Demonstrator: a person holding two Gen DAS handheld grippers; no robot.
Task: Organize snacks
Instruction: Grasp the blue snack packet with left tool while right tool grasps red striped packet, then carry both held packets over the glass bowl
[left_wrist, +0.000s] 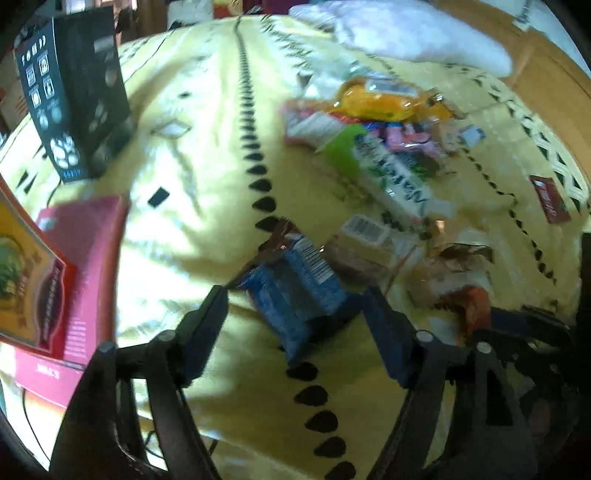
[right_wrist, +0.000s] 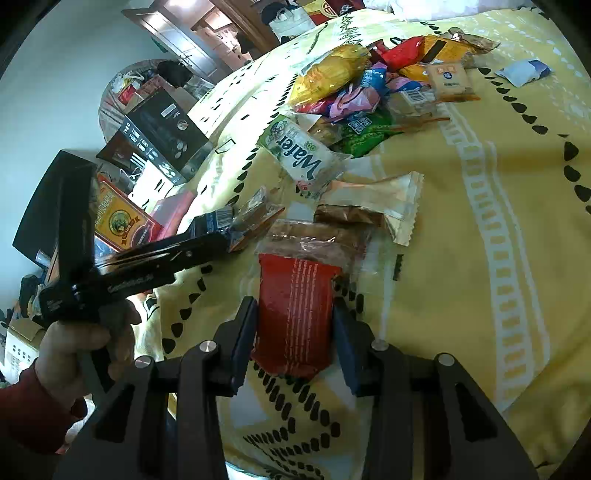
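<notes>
While a heap of mixed snacks (right_wrist: 373, 88) is left spread across a yellow patterned bedspread (right_wrist: 480, 258), a red foil packet (right_wrist: 295, 314) is clamped between the blue pads of the right gripper (right_wrist: 295, 332), its near end pinched and its far end lying against a clear-wrapped brown cake (right_wrist: 317, 240). The left gripper (left_wrist: 295, 306) is held with its jaws well apart over a blue biscuit packet (left_wrist: 295, 295), which lies between the fingers without being pressed. The red packet is judged to be light and soft, its crinkled film likely to slip and its contents easily crushed, so a grip across the flat middle, not the sealed end, would be favoured. The blue packet appears firmer and block-shaped, with a barcode panel on top; it would best be taken across its narrow sides. Beyond, a green and white wafer pack (right_wrist: 303, 158), a puffy yellow bag (right_wrist: 328, 74) and a cream sachet with a serrated seal (right_wrist: 388, 206) are seen, all glossy plastic and easily dented. Stiff cardboard is offered by a pink box (left_wrist: 88, 277) and a black carton (left_wrist: 74, 96) at the bed's left edge. The person's hand (right_wrist: 85, 343) is seen gripping the left tool's handle.
</notes>
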